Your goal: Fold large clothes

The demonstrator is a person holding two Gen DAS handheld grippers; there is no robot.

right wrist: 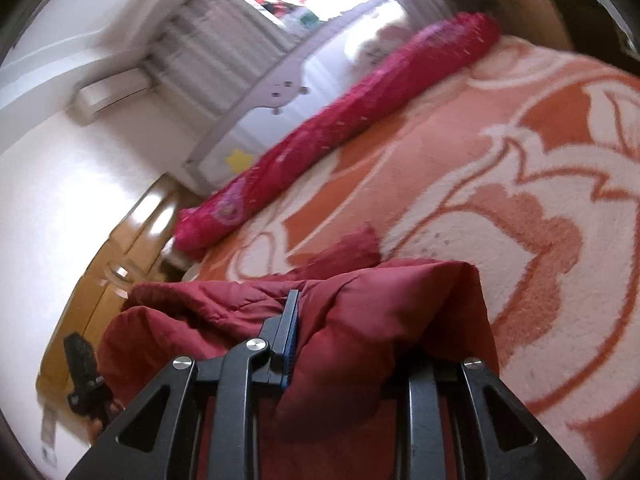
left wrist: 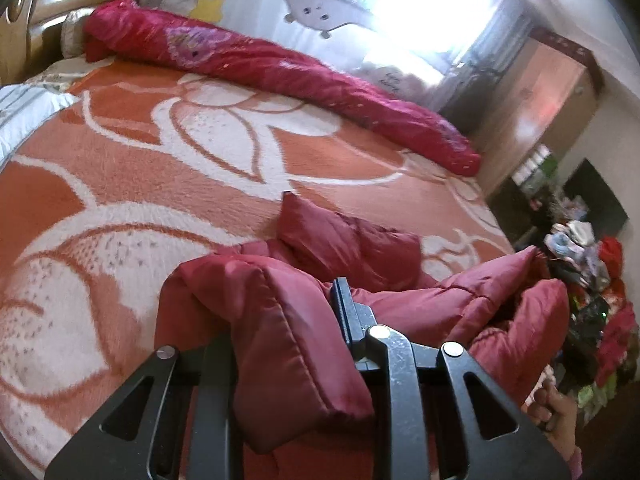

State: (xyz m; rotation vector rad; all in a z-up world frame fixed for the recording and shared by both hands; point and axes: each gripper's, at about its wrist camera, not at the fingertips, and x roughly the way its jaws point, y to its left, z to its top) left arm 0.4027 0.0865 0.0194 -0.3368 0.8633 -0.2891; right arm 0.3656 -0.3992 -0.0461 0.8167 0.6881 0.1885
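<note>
Over the orange blanket (left wrist: 120, 168), both grippers' fingers (left wrist: 344, 304) clamped on the red padded jacket (left wrist: 280, 320).

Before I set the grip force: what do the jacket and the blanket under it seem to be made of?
Jacket: looks like smooth woven nylon or polyester over padding; it has a faint sheen, stitched quilt lines and puffy folds, so probably slippery and squashy. Blanket: seems a plush fleece, matt and fuzzy, orange with a white flower pattern. Both tongs are shut on the jacket.
</note>
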